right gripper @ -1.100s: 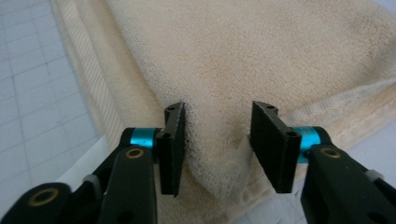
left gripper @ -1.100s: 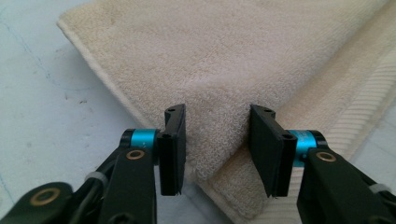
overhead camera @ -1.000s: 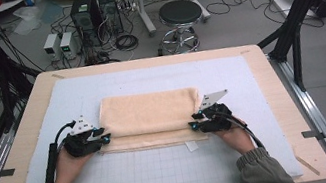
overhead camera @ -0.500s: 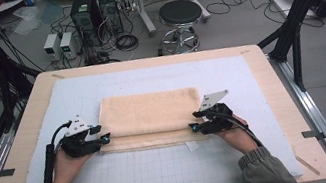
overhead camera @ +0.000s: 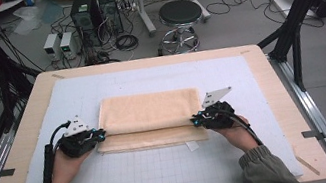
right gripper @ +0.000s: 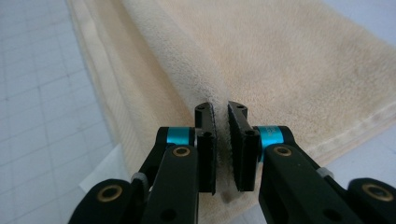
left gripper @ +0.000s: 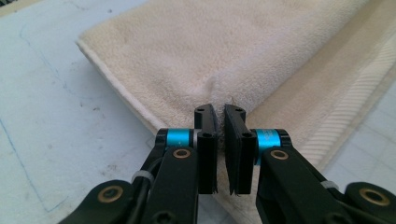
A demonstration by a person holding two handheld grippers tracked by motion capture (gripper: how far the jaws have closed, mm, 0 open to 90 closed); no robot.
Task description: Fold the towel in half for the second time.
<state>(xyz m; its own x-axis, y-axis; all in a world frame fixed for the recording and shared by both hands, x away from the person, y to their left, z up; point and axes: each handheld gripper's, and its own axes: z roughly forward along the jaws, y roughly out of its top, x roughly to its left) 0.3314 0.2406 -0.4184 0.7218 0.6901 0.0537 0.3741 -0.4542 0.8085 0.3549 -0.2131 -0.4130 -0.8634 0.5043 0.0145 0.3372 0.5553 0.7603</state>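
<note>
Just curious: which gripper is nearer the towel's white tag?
Right. The right gripper, just closed on the towel, sits beside the white tag; the left gripper, also just closed, holds the opposite end.

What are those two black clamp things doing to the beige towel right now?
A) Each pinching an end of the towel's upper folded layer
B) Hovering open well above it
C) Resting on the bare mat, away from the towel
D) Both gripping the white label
A: each hand-held gripper, the left and the right, has its jaws closed on a bunched fold of the towel, one at each end.
</note>
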